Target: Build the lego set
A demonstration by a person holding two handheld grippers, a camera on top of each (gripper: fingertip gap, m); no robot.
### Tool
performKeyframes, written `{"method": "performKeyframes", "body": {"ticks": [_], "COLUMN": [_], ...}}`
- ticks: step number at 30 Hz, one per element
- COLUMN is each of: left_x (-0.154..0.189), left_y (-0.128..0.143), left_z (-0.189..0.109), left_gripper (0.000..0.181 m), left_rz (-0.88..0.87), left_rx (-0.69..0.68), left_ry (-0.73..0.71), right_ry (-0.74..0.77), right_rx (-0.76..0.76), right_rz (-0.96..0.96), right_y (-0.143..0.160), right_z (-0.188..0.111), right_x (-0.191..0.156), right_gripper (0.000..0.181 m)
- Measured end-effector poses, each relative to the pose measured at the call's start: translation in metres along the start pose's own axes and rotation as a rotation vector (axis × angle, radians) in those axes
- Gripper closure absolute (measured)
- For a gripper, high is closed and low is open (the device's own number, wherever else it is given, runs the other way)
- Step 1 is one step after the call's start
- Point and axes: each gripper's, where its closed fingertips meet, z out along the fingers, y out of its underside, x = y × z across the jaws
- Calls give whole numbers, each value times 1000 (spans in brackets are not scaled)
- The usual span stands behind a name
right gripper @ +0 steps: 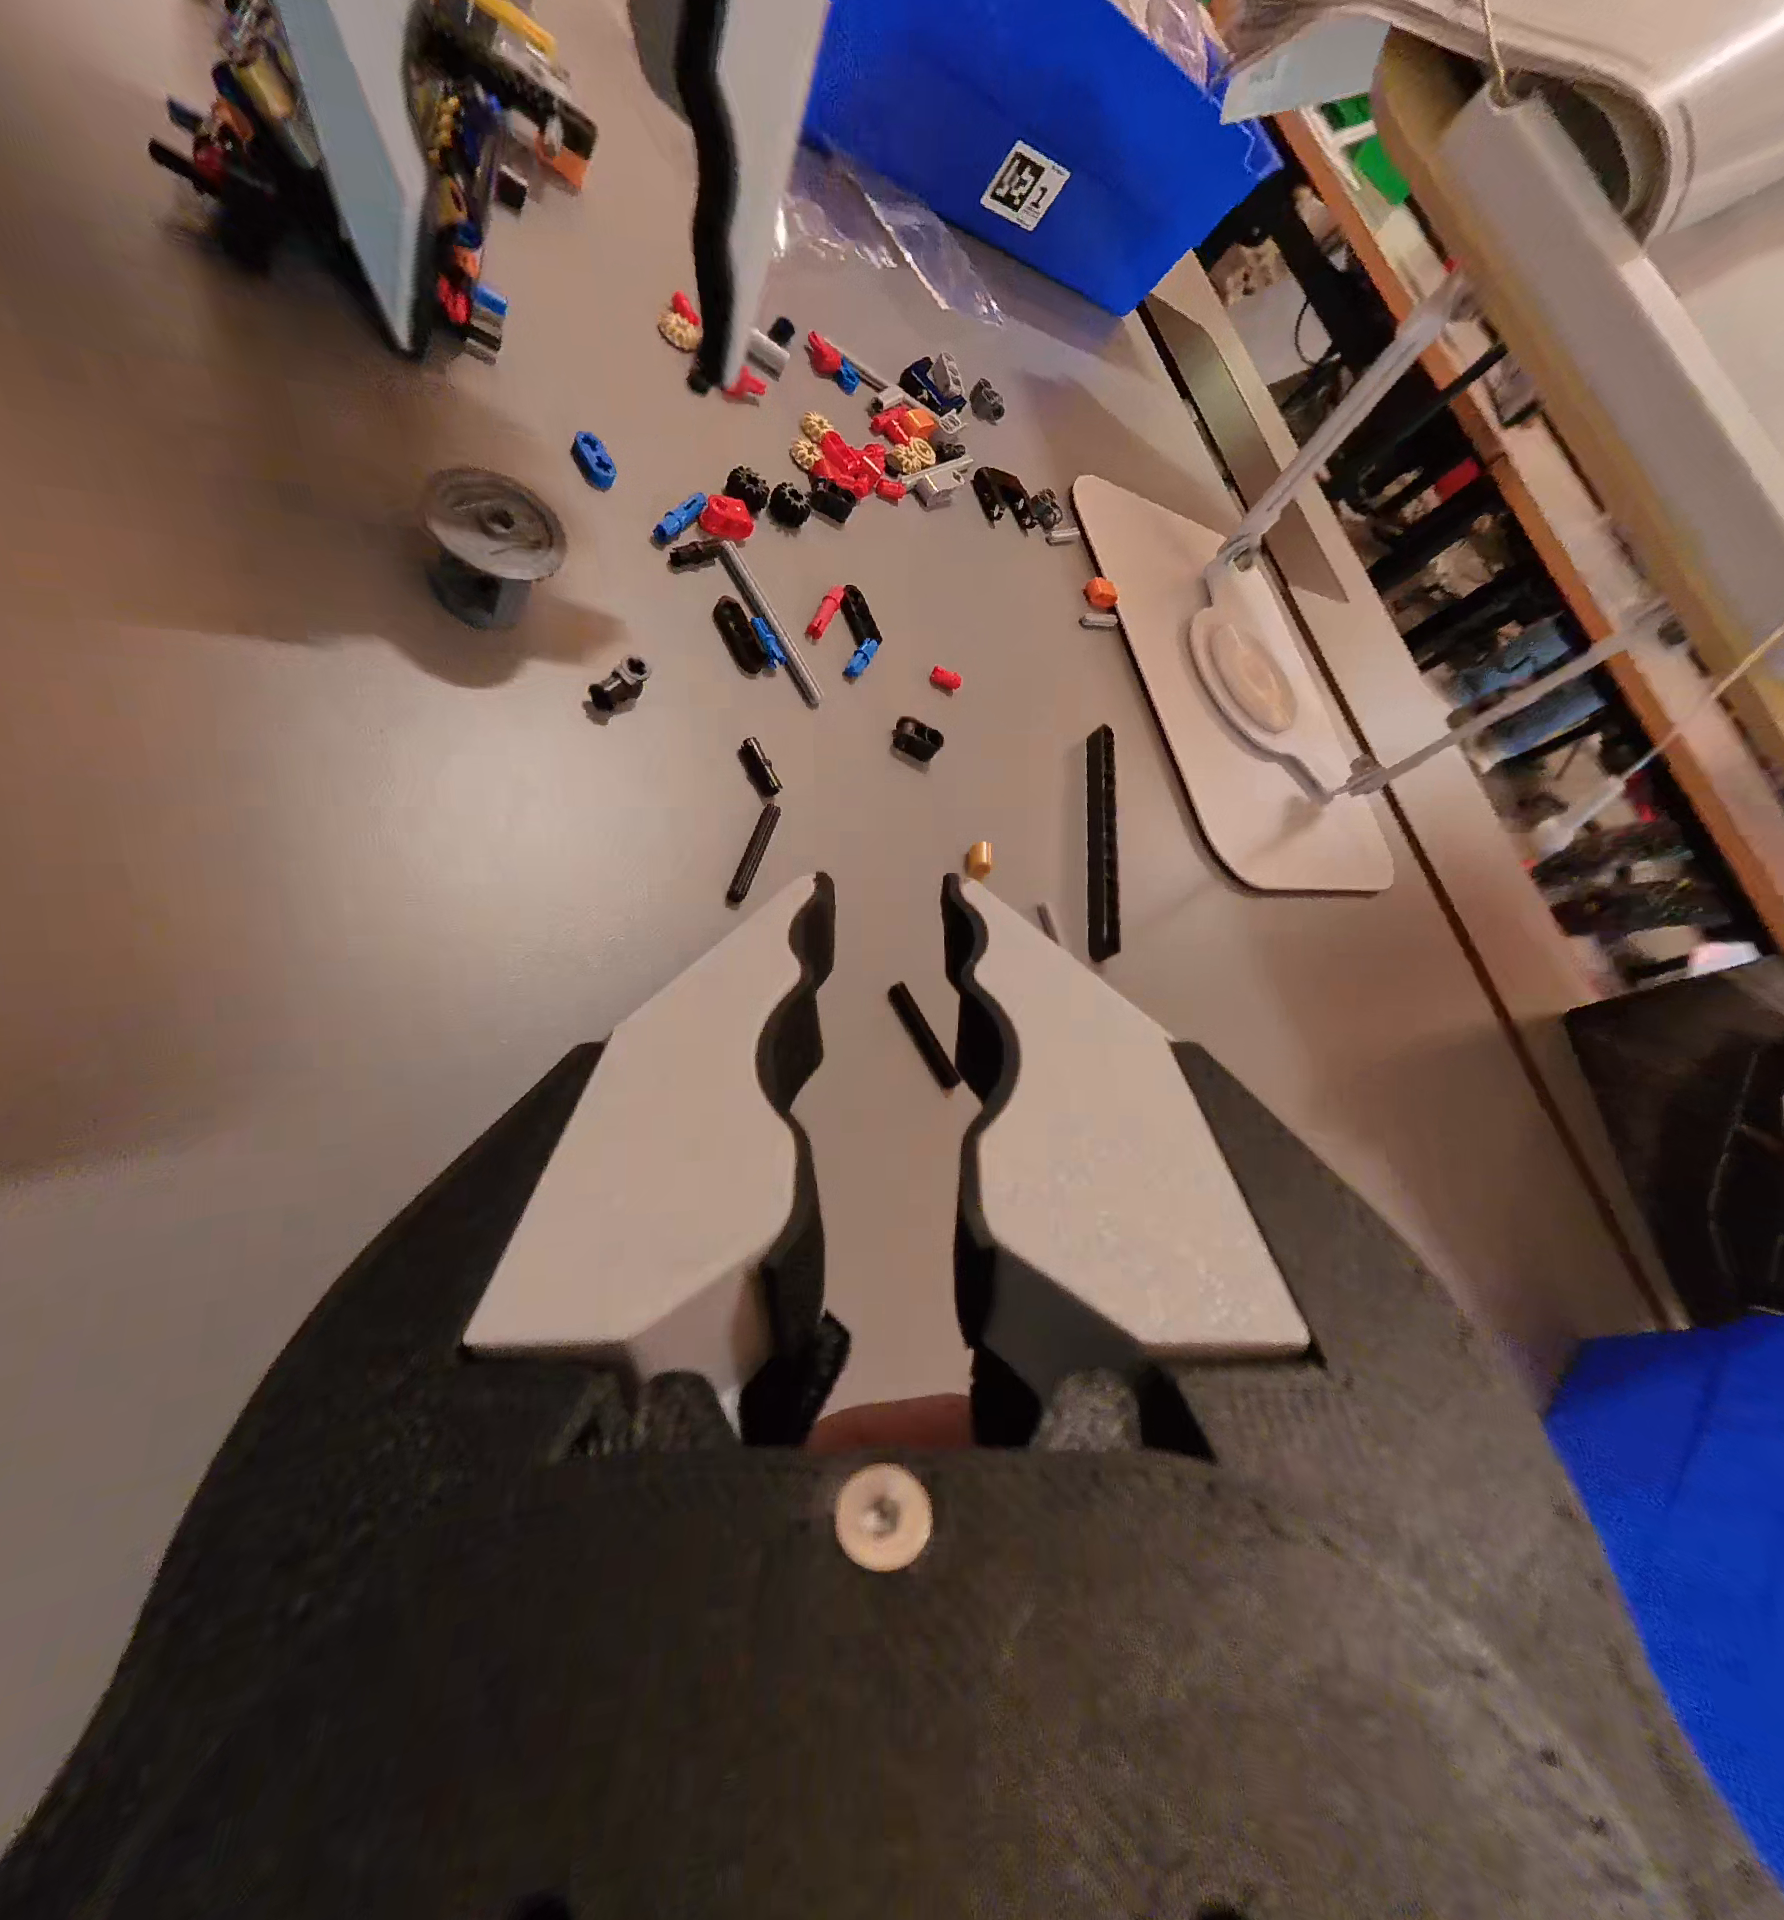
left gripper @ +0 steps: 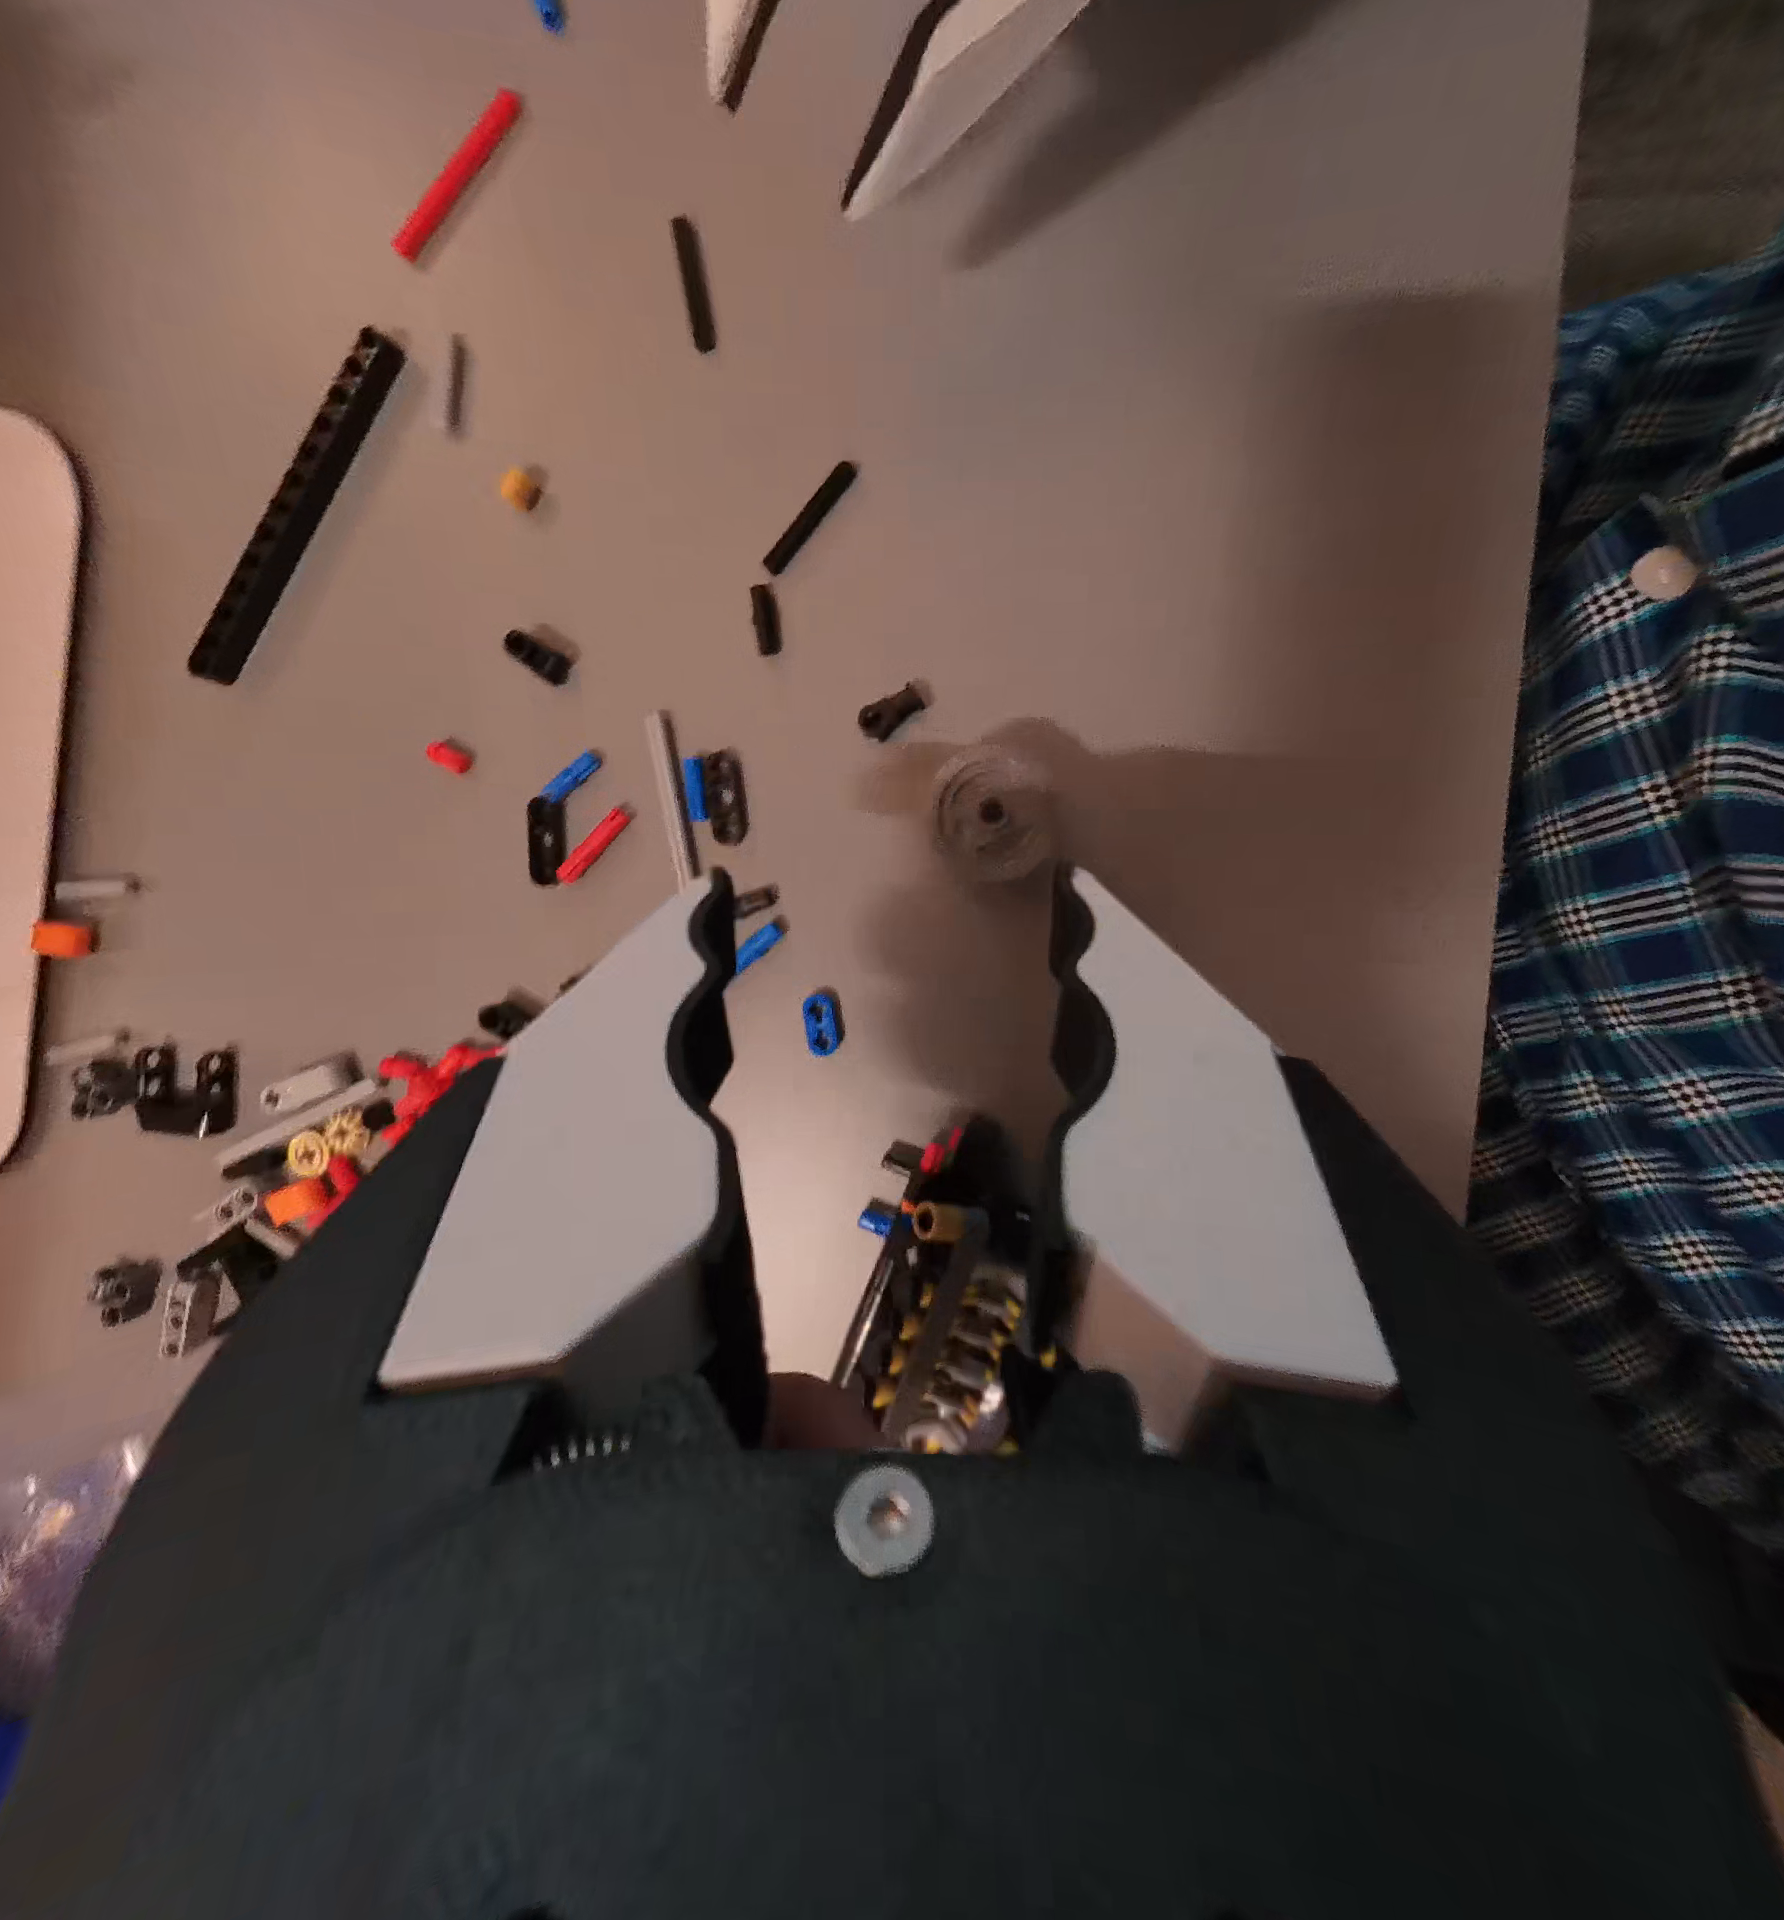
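My left gripper (left gripper: 890,894) is open, its jaws wide apart over the grey table (left gripper: 1179,520). A part-built Lego assembly (left gripper: 955,1283) of black, yellow and grey pieces shows low between its fingers, against the right one; I cannot tell if it is gripped. The same gripper (right gripper: 555,358) and the assembly (right gripper: 472,135) show at the top left of the right wrist view. My right gripper (right gripper: 888,883) is a little open and empty, above a short black axle (right gripper: 924,1034). Its fingers (left gripper: 929,104) show at the top of the left wrist view.
Loose parts lie scattered: a grey wheel (left gripper: 992,816) (right gripper: 493,525), a small blue link (left gripper: 821,1023) (right gripper: 593,457), a long black beam (left gripper: 296,504) (right gripper: 1103,842), a red axle (left gripper: 457,171) and a mixed pile (right gripper: 867,457). A blue bin (right gripper: 1023,135) stands behind. A person's plaid shirt (left gripper: 1698,831) is at the table edge. Across from one pair of fingers to the other is roughly 12 centimeters.
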Motion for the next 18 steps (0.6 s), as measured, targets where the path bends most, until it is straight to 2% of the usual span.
{"method": "performKeyframes", "body": {"ticks": [7, 11, 18], "left_x": [-3, -7, -2], "left_y": [9, 18, 30], "left_z": [-21, -29, -34], "left_gripper": [131, 136, 137], "left_rz": [-106, -178, -266], "left_rx": [79, 135, 208], "left_ry": [-101, -163, -197], "right_ry": [-57, -105, -305], "right_rx": [-110, -180, -265], "right_rz": [165, 148, 118], "right_y": [31, 47, 61], "right_z": [-5, 0, 27], "right_x": [21, 28, 14], "right_gripper": [164, 162, 162]}}
